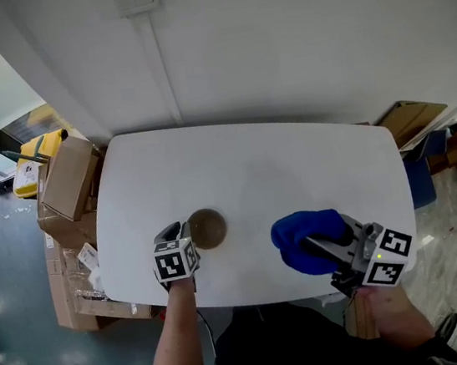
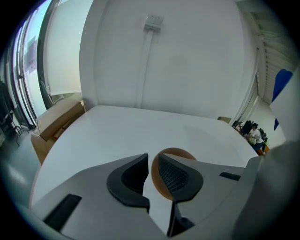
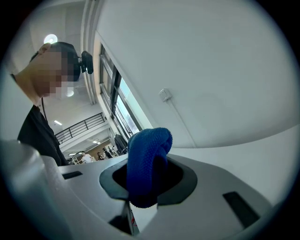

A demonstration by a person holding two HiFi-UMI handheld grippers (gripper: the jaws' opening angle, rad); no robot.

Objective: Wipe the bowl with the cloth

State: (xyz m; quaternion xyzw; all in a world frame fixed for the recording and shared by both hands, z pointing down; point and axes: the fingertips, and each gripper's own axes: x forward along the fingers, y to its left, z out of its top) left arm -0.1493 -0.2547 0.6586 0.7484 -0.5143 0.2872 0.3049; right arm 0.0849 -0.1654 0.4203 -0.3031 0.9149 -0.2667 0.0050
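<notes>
At the left we are holding the left gripper (image 1: 176, 231), and it is pointing down at the near left part of the white desk (image 1: 292, 152). In the left gripper view its jaws (image 2: 153, 161) are standing a little apart, with only a narrow gap between the two dark pads. They are not pressing on anything. Through this gap we are seeing the desk and a part of the bowl (image 2: 174, 151).

The bowl (image 1: 208, 228) is standing upright on the desk, just beside the left gripper on its right side. It is small, round and brown, and its rim is looking orange-brown from the left gripper view. Whether the gripper is touching the rim, we cannot tell.

Further right we are holding the right gripper (image 1: 312, 247) above the near right part of the desk, well apart from the bowl. Its jaws (image 3: 147, 180) are pinching the cloth (image 3: 147, 145). The cloth (image 1: 303, 230) is deep blue with a fine bumpy texture. It is bunching into a thick fold that is rising above the jaws and is hanging over the gripper tip.
</notes>
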